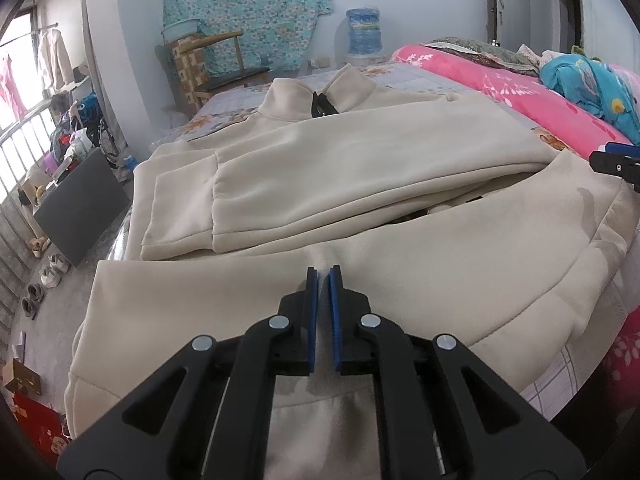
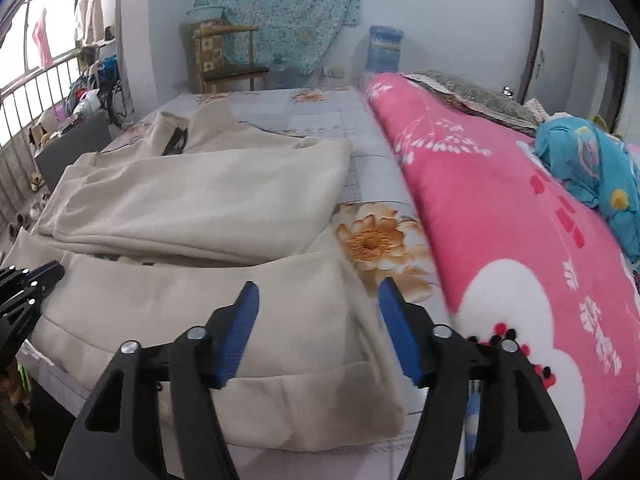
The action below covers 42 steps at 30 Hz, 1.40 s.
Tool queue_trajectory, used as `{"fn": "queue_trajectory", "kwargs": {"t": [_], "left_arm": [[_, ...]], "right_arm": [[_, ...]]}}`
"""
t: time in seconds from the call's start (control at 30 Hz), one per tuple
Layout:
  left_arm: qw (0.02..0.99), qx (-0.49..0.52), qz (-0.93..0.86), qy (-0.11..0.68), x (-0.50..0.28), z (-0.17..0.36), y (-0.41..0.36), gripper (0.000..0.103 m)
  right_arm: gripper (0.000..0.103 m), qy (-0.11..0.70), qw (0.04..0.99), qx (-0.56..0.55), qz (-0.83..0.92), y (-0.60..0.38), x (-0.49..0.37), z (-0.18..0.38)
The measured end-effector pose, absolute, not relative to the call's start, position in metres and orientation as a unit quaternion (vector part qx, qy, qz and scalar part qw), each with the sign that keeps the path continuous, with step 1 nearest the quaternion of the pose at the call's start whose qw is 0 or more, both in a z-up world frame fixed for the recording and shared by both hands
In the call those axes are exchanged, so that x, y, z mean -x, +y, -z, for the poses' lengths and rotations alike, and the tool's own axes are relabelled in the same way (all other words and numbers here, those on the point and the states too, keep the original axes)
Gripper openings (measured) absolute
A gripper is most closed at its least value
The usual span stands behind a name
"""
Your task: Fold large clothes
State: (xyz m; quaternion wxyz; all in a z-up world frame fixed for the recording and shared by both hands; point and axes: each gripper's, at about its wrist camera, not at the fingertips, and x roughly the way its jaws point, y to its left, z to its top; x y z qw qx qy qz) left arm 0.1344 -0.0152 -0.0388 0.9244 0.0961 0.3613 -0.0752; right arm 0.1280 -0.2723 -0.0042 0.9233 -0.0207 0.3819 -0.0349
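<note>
Floral bed sheet [image 2: 360,120] carries a partly folded cream jacket [image 1: 320,184].

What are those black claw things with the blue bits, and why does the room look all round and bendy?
Those claws are grippers, tools a person holds, one in each hand, like big tongs. Each has a tiny camera looking along its two fingers, and that camera's lens bends the room.

One picture comes from the left gripper. Its blue pads are almost together, low over the cloth; whether they pinch a fold of it I cannot tell. The other picture comes from the right gripper, which is wide open and holds nothing.

On the bed lies a big cream jacket, partly folded, with its collar at the far end. Beside it lie a pink blanket and a bundle of blue cloth. The person is folding the jacket.
</note>
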Motion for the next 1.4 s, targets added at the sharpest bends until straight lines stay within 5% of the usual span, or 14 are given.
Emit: {"fn": "queue_trajectory", "kwargs": {"t": [0.03, 0.13, 0.17, 0.43, 0.57, 0.7, 0.87, 1.1, 1.27, 1.3, 1.33, 1.4], "left_arm": [[0.925, -0.097, 0.074, 0.360, -0.134, 0.039, -0.016, 0.007], [0.926, -0.103, 0.072, 0.355, -0.133, 0.040, -0.017, 0.007], [0.927, -0.108, 0.071, 0.352, -0.132, 0.040, -0.018, 0.007], [0.928, -0.111, 0.055, 0.350, -0.130, 0.040, -0.021, 0.007], [0.929, -0.105, 0.056, 0.350, -0.129, 0.040, -0.019, 0.008], [0.929, -0.103, 0.056, 0.351, -0.129, 0.041, -0.019, 0.008], [0.930, -0.093, 0.054, 0.352, -0.127, 0.041, -0.019, 0.008], [0.924, -0.015, 0.085, 0.373, -0.134, 0.037, 0.003, 0.009], [0.925, 0.036, 0.032, 0.377, -0.135, 0.033, 0.057, 0.018], [0.924, 0.042, 0.016, 0.379, -0.135, 0.035, 0.068, 0.017], [0.924, 0.065, 0.009, 0.377, -0.134, 0.037, 0.089, 0.005], [0.920, 0.084, -0.019, 0.382, -0.135, 0.037, 0.114, 0.004]], "right_arm": [[0.061, 0.393, 0.919, 0.015, 0.033, -0.277, -0.132, 0.009], [0.012, 0.415, 0.909, 0.016, 0.026, -0.278, -0.142, 0.023], [0.007, 0.412, 0.910, 0.024, 0.035, -0.278, -0.144, 0.023], [0.003, 0.350, 0.934, 0.054, 0.050, -0.275, -0.160, 0.002], [0.003, 0.410, 0.907, 0.043, 0.086, -0.297, -0.176, 0.035], [0.008, 0.377, 0.923, -0.015, 0.080, -0.310, -0.148, 0.005], [0.050, 0.335, 0.942, -0.009, -0.017, -0.271, -0.113, -0.026], [0.054, 0.423, 0.904, 0.011, -0.057, -0.229, -0.140, 0.043], [0.055, 0.414, 0.908, 0.005, -0.054, -0.232, -0.138, 0.047], [0.055, 0.413, 0.909, 0.007, -0.054, -0.232, -0.137, 0.048], [0.055, 0.413, 0.909, 0.008, -0.054, -0.231, -0.138, 0.048], [0.056, 0.411, 0.910, 0.006, -0.054, -0.231, -0.137, 0.049]]}}
